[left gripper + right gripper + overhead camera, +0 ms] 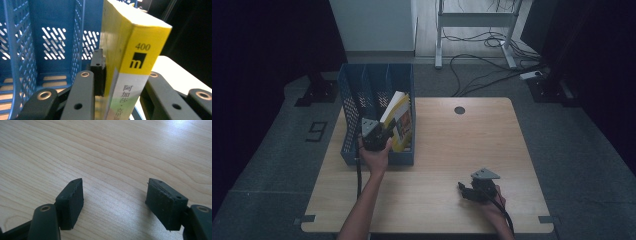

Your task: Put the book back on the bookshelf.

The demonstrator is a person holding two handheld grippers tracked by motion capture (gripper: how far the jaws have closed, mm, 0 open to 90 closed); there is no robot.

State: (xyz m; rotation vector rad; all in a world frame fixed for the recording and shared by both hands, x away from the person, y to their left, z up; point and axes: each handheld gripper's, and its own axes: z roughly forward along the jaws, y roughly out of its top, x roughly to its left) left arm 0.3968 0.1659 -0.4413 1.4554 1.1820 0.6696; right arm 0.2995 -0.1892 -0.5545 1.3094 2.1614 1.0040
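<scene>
Left gripper (110, 82) jaws pinching book (135, 50) | yellow spine, "400", tilted | right gripper (113, 202) jaws spread

Dim room — grey carpet floor (272, 165), black curtains (257, 40) both sides. White cabinet (372, 25) at back, white metal frame (474, 22), cables (482, 65) on floor — wooden table (472, 145).

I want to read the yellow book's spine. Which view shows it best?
The left gripper view: the yellow book is close, its spine print legible. In the high view it is small, tilted in the blue file rack.
</scene>
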